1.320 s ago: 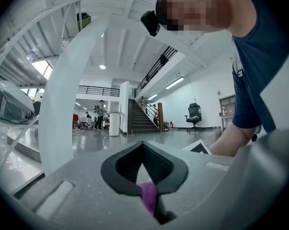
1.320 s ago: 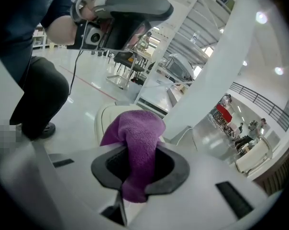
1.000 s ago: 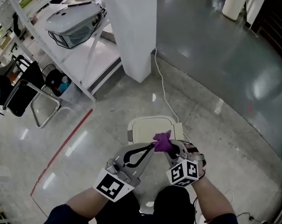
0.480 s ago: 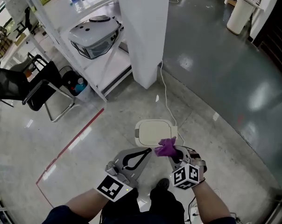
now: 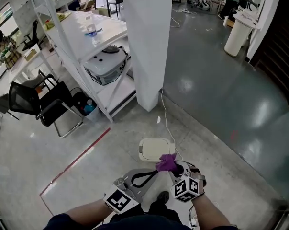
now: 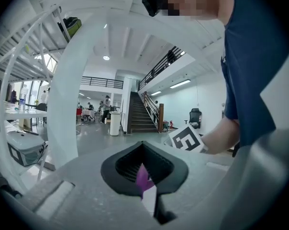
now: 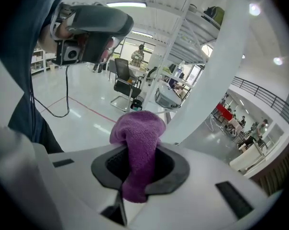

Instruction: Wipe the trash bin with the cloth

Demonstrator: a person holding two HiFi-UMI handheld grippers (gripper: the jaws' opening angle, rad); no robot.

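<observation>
A small white trash bin (image 5: 151, 147) with a closed lid stands on the grey floor just beyond both grippers. My right gripper (image 5: 172, 167) is shut on a purple cloth (image 5: 166, 163), which bunches above the bin's near edge. In the right gripper view the cloth (image 7: 137, 138) bulges up out of the shut jaws (image 7: 139, 176). My left gripper (image 5: 156, 173) points at the cloth from the left and stands shut, with nothing seen held. In the left gripper view a thin purple sliver of cloth (image 6: 142, 175) shows past its tips (image 6: 143, 177).
A white pillar (image 5: 144, 42) rises behind the bin, and a white cable (image 5: 166, 114) runs along the floor from it. A white shelving rack (image 5: 111, 87) with a lidded box and a black chair (image 5: 39, 104) stand at left. A red floor line (image 5: 77, 159) runs beside the bin.
The head view has pulled back and tilted up, so the bin looks smaller and more of the room shows. Both grippers stay together at the bin with the cloth.
</observation>
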